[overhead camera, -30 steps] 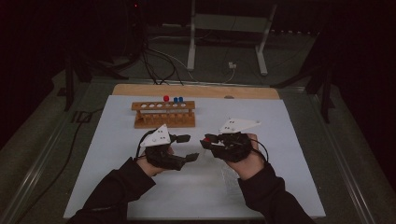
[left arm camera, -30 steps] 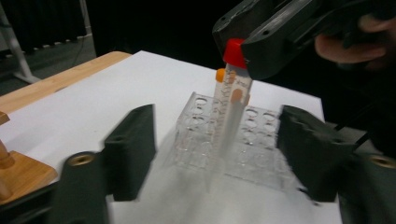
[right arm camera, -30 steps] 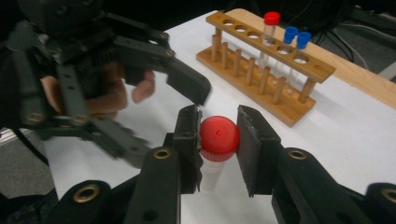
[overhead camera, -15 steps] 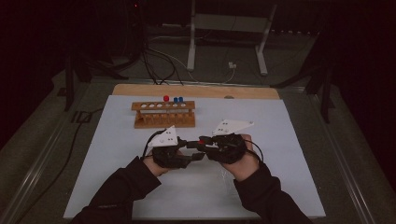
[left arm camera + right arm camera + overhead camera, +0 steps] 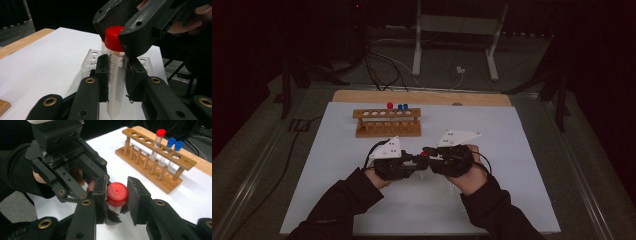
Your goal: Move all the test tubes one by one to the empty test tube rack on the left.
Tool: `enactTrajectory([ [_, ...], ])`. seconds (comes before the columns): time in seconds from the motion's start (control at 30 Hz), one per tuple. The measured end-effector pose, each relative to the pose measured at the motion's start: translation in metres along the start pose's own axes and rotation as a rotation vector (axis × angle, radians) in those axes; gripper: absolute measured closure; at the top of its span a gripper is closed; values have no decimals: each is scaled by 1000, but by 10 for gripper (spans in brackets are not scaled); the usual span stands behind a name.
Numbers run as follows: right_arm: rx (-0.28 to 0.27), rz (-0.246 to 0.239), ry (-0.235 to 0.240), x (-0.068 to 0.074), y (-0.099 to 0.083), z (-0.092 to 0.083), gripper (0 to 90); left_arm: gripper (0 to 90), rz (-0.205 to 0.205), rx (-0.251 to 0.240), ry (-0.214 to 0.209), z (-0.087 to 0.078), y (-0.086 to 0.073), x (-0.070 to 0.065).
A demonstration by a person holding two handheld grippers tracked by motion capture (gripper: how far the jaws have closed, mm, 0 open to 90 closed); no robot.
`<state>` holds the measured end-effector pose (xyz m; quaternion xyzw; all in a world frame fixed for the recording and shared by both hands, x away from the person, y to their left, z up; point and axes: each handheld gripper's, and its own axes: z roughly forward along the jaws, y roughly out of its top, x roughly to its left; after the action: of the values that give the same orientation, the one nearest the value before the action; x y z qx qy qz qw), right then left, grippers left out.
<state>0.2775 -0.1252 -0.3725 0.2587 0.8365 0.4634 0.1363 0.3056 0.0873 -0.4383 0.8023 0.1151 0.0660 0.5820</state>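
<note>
I hold a clear tube between both tongs, above the white mat in front of the wooden rack. My left gripper has just been closing and now clamps the tube's body, while my right gripper is clamped on its red cap. The risk, as I judge it, is in the twist: the plastic wall is smooth, so if my left pads slip, the tube will turn with the cap and nothing will loosen. Squeezing harder could bow the thin wall. If the cap comes free suddenly, my hands may jerk apart, and the tube could drop onto the mat or knock the rack, where one red-capped tube and two blue-capped tubes stand.
</note>
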Motion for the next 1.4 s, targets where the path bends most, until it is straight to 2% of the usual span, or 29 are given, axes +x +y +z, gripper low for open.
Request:
enactTrajectory([
  [0.07,-14,2,-1,1,0,-1,616,758,4,3,4,-1,1,0],
  [0.2,-56,10,-34,1,-1,-7,485,758,2,1,24,-6,1,2],
  [0.27,-73,15,-45,0,-1,-11,449,758,8,7,40,-8,1,4],
  [0.4,-109,26,-68,-2,-4,-20,346,758,-5,5,63,-17,2,8],
  [0.63,-152,55,-104,-6,-14,-33,163,758,-7,-2,127,-35,6,16],
  [0.73,-170,64,-107,-7,-18,-38,126,758,-17,-15,150,-43,10,21],
  [0.87,-186,89,-114,-9,-24,-43,18,758,-24,-27,194,-55,14,29],
  [1.13,-217,106,-95,-9,-39,-52,0,758,-44,-50,299,-77,24,52],
  [1.4,-227,95,-109,-5,-48,-53,0,758,-58,-56,417,-91,32,79],
])
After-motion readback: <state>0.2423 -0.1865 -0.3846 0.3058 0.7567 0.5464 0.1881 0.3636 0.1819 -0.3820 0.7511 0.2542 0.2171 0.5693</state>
